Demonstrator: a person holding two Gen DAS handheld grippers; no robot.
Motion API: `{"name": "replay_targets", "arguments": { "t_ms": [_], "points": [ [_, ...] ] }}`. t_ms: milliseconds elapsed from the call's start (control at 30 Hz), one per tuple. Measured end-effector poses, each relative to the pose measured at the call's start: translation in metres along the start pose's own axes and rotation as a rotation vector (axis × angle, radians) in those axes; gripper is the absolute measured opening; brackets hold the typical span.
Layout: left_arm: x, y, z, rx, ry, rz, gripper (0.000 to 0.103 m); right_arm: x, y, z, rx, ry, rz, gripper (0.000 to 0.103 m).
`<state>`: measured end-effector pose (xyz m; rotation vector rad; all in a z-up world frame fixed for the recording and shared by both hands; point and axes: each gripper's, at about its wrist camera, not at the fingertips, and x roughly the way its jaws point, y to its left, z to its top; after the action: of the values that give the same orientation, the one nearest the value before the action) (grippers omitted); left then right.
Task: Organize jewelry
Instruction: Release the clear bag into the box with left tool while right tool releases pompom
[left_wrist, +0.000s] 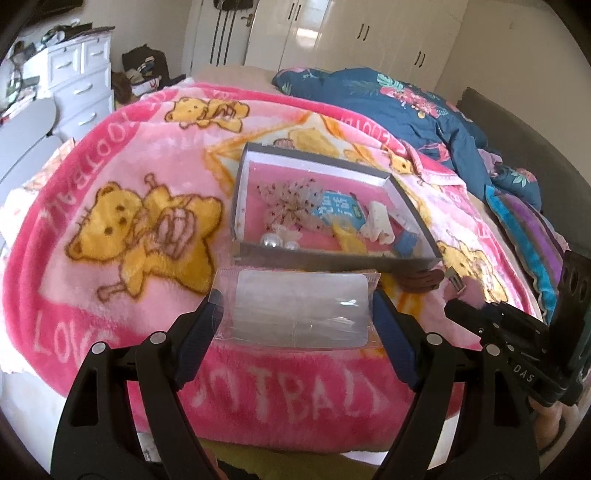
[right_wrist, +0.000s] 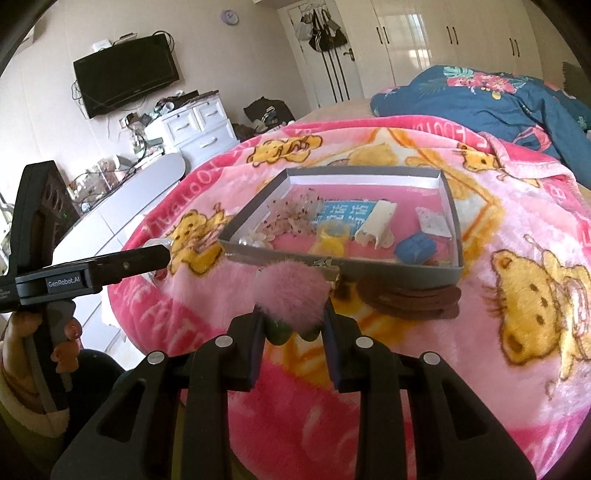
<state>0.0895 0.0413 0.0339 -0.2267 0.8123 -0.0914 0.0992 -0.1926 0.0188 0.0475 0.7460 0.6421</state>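
Left gripper (left_wrist: 295, 310): fingers (left_wrist: 199, 328) spread wide and pressed against the two short edges of a clear plastic pouch (left_wrist: 297, 308), flat, glossy, with a frosted rectangular panel; the pouch spans the whole gap between them. Right gripper (right_wrist: 293, 325): fingers (right_wrist: 255, 347) clenched narrowly on a hair ornament whose pink fur pompom (right_wrist: 291, 291), round and fluffy, bulges just beyond the tips; small green beads (right_wrist: 282, 334) show between the pads.

Just past both sets of fingers lies a shallow grey cardboard tray (right_wrist: 424, 271) with white inner walls and a pink floor. It holds a translucent speckled flower piece (left_wrist: 291, 199), two glossy pearls (left_wrist: 277, 242) at its near wall, a yellow item (right_wrist: 330, 238), a cream rolled strip (right_wrist: 376, 223) and a small blue folded piece (right_wrist: 415, 249). A brown, flat, layered fabric item (right_wrist: 410, 297) rests against the tray's near wall, beside the right fingers.

All rest on a plush pink blanket (left_wrist: 110, 295) printed with yellow bears, spread over a bed; a dark blue floral quilt (left_wrist: 388, 99) lies crumpled beyond.
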Motion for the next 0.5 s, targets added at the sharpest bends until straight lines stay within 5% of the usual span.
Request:
{"name": "replay_targets", "arguments": {
  "t_ms": [500],
  "points": [
    [0.005, -0.047, 0.037, 0.089, -0.068, -0.036, 0.073, -0.027, -0.038, 0.018, 0.068, -0.091, -0.076, 0.026]
  ]
}}
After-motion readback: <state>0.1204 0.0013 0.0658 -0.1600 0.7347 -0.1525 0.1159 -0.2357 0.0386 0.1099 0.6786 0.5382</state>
